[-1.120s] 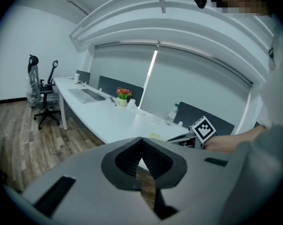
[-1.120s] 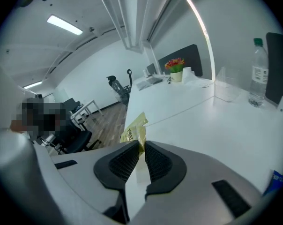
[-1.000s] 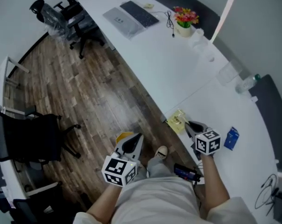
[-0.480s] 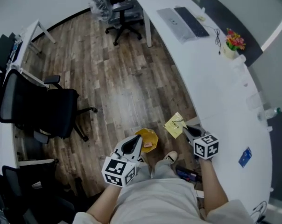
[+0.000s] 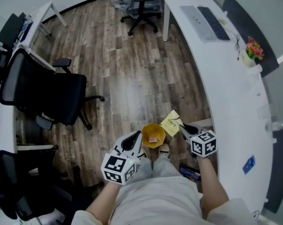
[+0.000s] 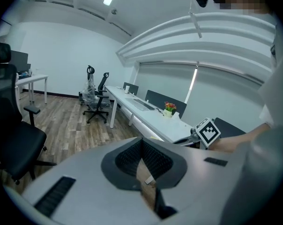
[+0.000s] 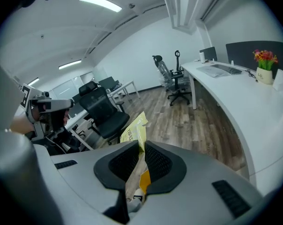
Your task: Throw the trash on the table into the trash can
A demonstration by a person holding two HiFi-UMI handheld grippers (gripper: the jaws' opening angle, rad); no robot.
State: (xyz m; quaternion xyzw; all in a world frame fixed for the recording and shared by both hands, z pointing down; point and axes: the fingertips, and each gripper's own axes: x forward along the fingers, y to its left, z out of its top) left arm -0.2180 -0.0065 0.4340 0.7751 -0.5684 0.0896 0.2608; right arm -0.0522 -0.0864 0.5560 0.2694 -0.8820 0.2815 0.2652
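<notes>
Both pieces are off the table [image 5: 235,102] and over the wood floor. The right gripper [image 5: 182,127] has its jaws clamped on a yellow wrapper [image 5: 170,123]. The left gripper [image 5: 137,136] has its jaws nearly together, seemingly pinching the edge of an orange carton [image 5: 153,135]. No trash can is in view; carrying and dropping remain.

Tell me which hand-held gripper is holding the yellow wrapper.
The right hand-held gripper: its jaws pinch the yellow wrapper, whereas the left hand-held gripper has its jaws closed with no wrapper between them.
</notes>
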